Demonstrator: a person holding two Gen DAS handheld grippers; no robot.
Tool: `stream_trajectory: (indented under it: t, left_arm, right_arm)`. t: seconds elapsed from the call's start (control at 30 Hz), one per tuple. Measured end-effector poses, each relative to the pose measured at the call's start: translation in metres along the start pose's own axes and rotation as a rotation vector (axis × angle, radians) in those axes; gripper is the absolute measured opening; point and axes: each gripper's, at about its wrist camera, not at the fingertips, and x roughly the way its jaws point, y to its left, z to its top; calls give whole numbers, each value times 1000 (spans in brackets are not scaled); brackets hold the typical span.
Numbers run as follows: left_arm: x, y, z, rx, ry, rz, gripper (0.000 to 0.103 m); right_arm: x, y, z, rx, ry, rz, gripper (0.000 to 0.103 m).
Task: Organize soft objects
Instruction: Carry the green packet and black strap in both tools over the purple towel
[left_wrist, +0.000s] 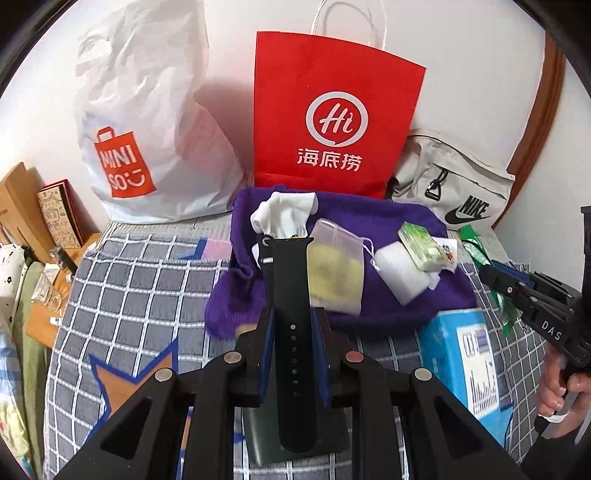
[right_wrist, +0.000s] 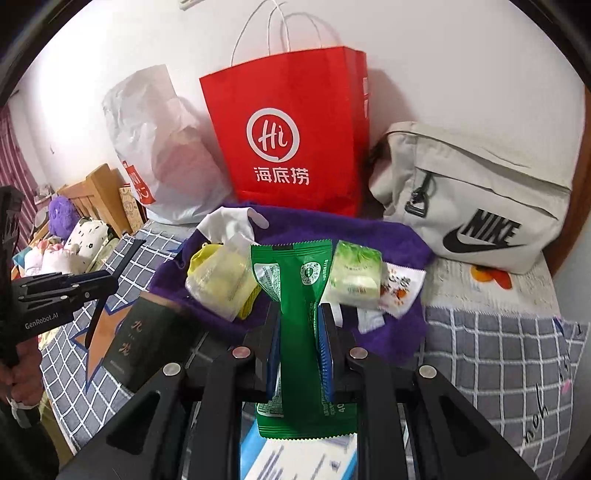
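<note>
Soft items, a black watch strap (left_wrist: 291, 295) and a green packet (right_wrist: 301, 314), are each pinched upright: the strap in the left claw (left_wrist: 291, 317), the packet in the right claw (right_wrist: 300, 325). Both hang over the purple towel (left_wrist: 388, 221) on the bed, where a white sock (left_wrist: 284, 212) and pouches already lie. This looks like the carrying step; next, lowering each onto the towel. Both claws point steeply downward.

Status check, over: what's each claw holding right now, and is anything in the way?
Left gripper shut on black watch strap. Right gripper shut on green packet. Purple towel ahead, already piled with soft items. Nothing blocking.
</note>
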Motion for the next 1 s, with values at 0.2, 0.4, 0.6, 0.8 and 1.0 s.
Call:
stream_trajectory:
  t: [0.2, 0.4, 0.6, 0.8, 1.0]
  left_arm:
    - [21, 1, 22, -2, 10, -20, 20]
    - [44, 1, 39, 0, 29, -40, 20]
    - [64, 2, 53, -18, 36, -57, 20]
    - [87, 4, 60, -32, 65, -63, 20]
    - [113, 3, 68, -48, 90, -59, 20]
  right_arm:
    - [24, -8, 16, 6, 21, 36, 19]
    - [48, -14, 26, 12, 54, 68, 19]
    - [67, -14, 36, 0, 78, 92, 20]
    - [94, -8, 38, -57, 139, 83, 20]
    - [114, -7, 37, -86, 174, 92, 22]
